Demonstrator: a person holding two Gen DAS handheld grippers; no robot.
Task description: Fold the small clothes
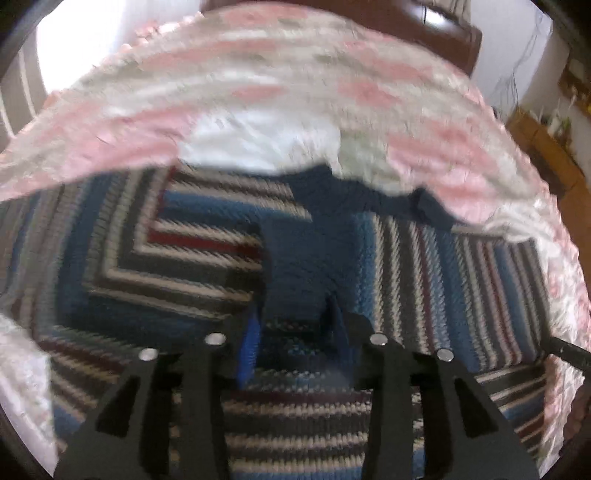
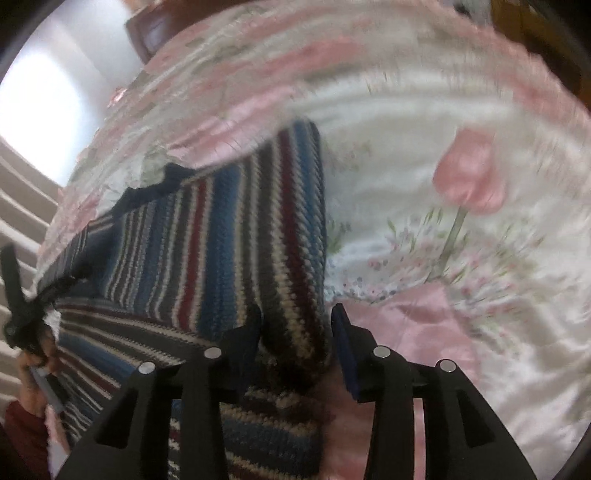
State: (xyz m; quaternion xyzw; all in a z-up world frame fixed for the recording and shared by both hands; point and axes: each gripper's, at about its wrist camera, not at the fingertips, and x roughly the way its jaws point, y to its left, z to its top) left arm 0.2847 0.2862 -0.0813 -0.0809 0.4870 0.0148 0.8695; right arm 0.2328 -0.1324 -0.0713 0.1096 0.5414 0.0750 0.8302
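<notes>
A small knitted sweater (image 1: 147,266) striped in blue, white, grey and maroon lies on a pink floral bedspread (image 1: 258,74). My left gripper (image 1: 293,328) is shut on a navy band (image 1: 299,266) of the sweater that runs up between its fingers. In the right wrist view the sweater (image 2: 207,236) lies to the left, and my right gripper (image 2: 297,332) is shut on a thick striped fold at its right edge. The left gripper (image 2: 14,295) shows at the far left, held by a hand (image 2: 33,373), with the sweater's edge pulled up to it. Both views are blurred.
The bedspread (image 2: 443,258) spreads wide to the right of the sweater. A white patch of cloth (image 1: 258,140) lies beyond the sweater. A dark brown headboard (image 1: 424,33) stands at the far end, and wooden furniture (image 1: 546,155) stands off the bed's right side.
</notes>
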